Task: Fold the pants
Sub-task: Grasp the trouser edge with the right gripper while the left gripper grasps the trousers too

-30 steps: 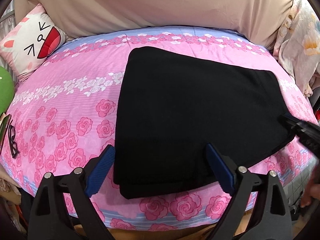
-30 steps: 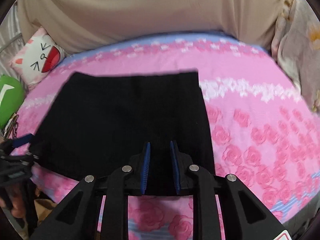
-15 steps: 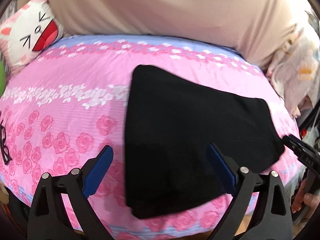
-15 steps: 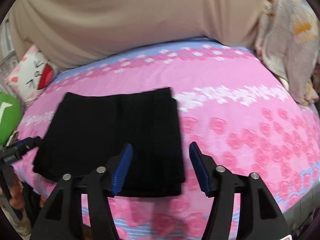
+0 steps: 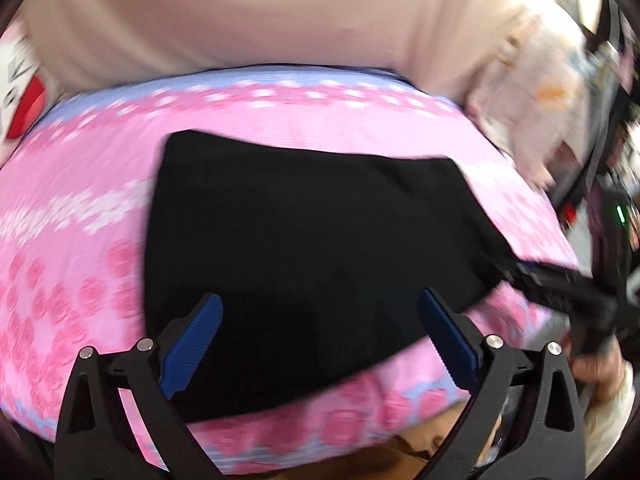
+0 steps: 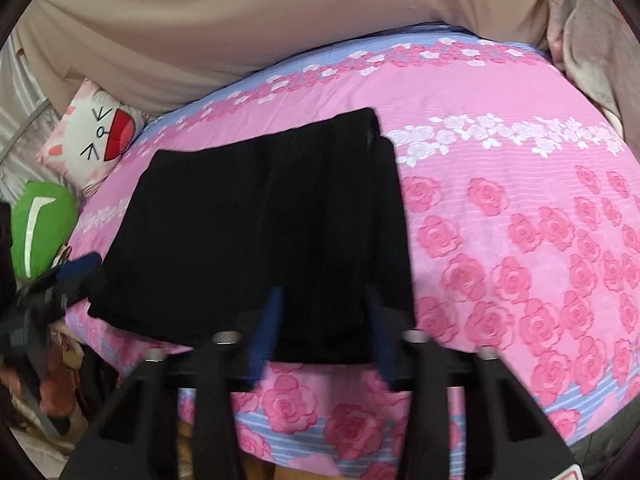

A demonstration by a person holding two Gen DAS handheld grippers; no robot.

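Observation:
The black pants (image 5: 304, 248) lie folded into a flat rectangle on the pink rose bedspread (image 5: 80, 272), also shown in the right wrist view (image 6: 264, 232). My left gripper (image 5: 320, 340) is open and empty, hovering over the pants' near edge. My right gripper (image 6: 324, 328) is open and empty at the near right end of the pants; in the left wrist view it (image 5: 560, 284) sits at the pants' right corner. The left gripper (image 6: 76, 272) appears blurred at the pants' left end in the right wrist view.
A beige sheet (image 6: 240, 20) hangs behind the bed. A cat-face pillow (image 6: 96, 136) and a green cushion (image 6: 40, 224) lie at the left. Floral fabric (image 5: 532, 92) is piled at the right. The bed's front edge (image 6: 340, 420) is close to me.
The right gripper opened and let go of the pants' near edge, then drew back slightly. The left gripper swung to the right and stayed open. The pants stay flat.

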